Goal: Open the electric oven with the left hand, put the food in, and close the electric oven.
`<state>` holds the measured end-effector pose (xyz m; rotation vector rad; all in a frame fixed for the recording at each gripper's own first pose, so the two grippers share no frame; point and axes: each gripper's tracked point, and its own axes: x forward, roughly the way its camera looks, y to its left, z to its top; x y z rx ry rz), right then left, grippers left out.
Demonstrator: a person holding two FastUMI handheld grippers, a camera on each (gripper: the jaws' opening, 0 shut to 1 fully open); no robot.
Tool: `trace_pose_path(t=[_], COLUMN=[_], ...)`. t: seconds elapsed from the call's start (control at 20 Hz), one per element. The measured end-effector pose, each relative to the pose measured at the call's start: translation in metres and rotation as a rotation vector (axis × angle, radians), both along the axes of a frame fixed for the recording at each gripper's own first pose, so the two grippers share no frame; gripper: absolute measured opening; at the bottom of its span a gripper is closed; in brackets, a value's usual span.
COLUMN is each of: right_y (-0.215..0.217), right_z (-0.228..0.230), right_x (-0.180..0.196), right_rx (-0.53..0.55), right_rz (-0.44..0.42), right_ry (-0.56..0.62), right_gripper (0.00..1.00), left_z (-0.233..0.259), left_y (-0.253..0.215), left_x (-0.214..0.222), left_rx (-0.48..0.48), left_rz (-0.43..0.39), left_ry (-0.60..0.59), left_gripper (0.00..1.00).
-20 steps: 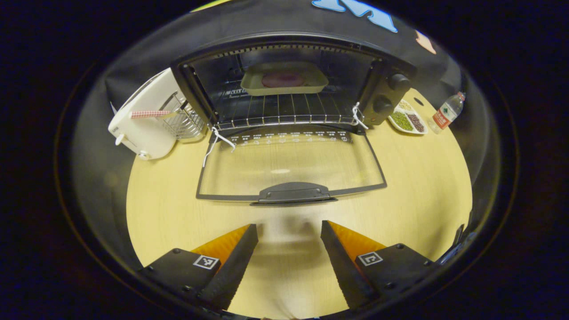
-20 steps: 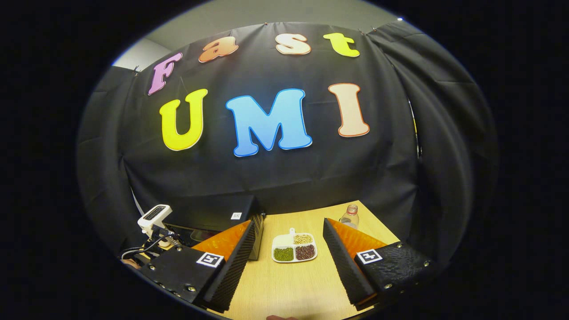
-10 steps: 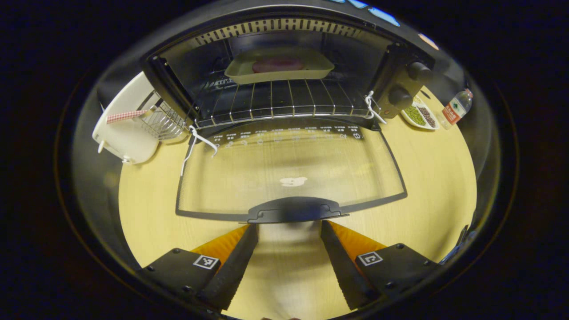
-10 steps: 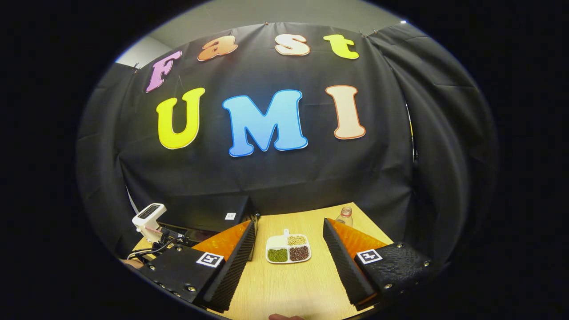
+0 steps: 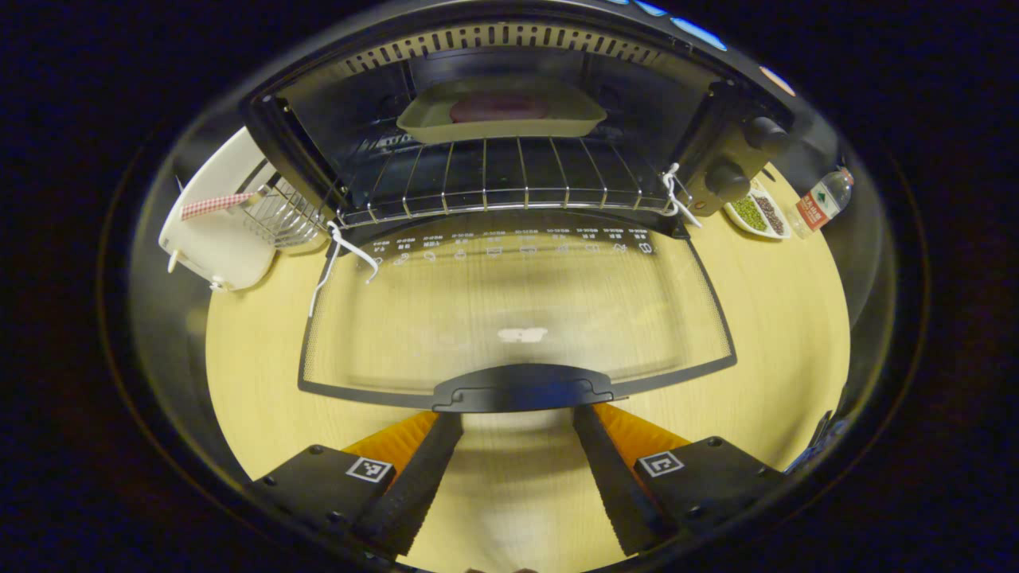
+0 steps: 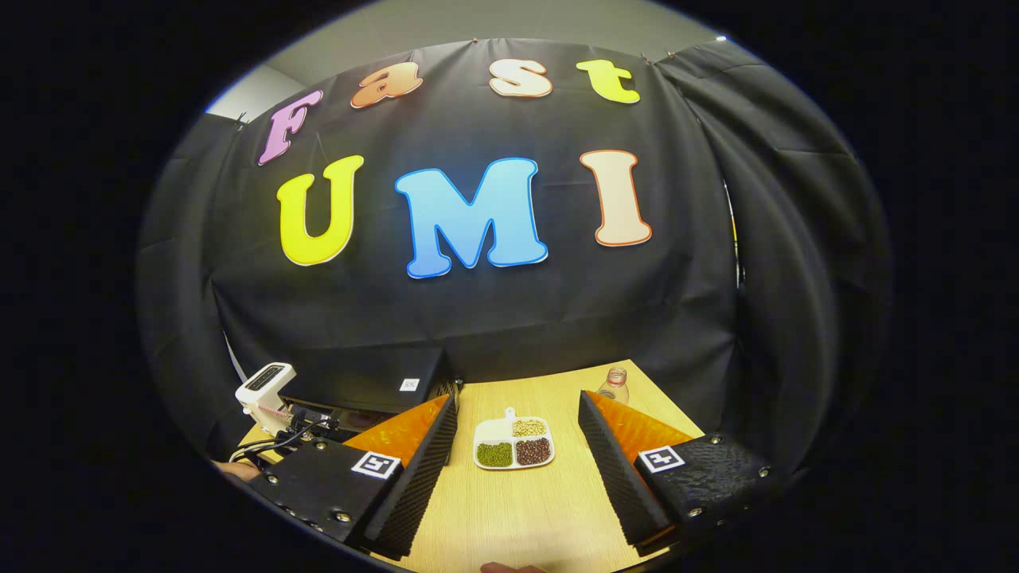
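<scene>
Left gripper view
oven [image 5: 509,87]: door's flopped all the way down, cavity wide open
oven door [image 5: 517,310]: glass panel lying flat over the wooden table [image 5: 780,318], you can see the wood grain right through it
door handle [image 5: 523,388]: dark bar on the near edge of the door, sitting right at the fingertips
left gripper [image 5: 516,426]: fingers spread apart, nothing between them, tips just under the handle; can't tell if they actually touch it
tray [image 5: 501,118]: pale baking tray deep inside on the wire rack [image 5: 509,187], with the food [image 5: 498,108], a dark reddish round thing, lying in it
knobs [image 5: 744,155]: two black ones on the oven's right panel
strings [image 5: 338,255]: white cord tied at both door hinges
toaster [image 5: 215,231]: white, left of the oven, a wire basket between the two
bean dish [image 5: 760,213]: just right of the oven, green and dark beans in it
bottle [image 5: 824,203]: plastic, red label, beside the dish

Right gripper view
right gripper [image 6: 513,434]: also gaping, holding nothing, hanging above the table [image 6: 517,509]
bean dish [image 6: 513,443]: white, divided, seen between the fingers farther off
bottle [image 6: 613,386]: behind it by the cloth wall
oven [image 6: 366,378]: black box over on the left, white device [image 6: 263,390] with cables just beside it
</scene>
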<state>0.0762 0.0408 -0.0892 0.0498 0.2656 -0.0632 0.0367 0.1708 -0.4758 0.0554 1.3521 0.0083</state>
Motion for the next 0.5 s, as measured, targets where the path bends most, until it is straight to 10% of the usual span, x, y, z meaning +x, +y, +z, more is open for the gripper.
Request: trace_pose_path(t=[0.5], right_y=[0.010], right_z=[0.002], right_x=[-0.009], right_rx=[0.013], right_rz=[0.031], right_ry=[-0.005], right_gripper=[0.93], left_z=[0.039], left_y=[-0.003], left_x=[0.001], left_rx=[0.014], left_rz=[-0.010], left_ry=[-0.095], left_gripper=[0.96])
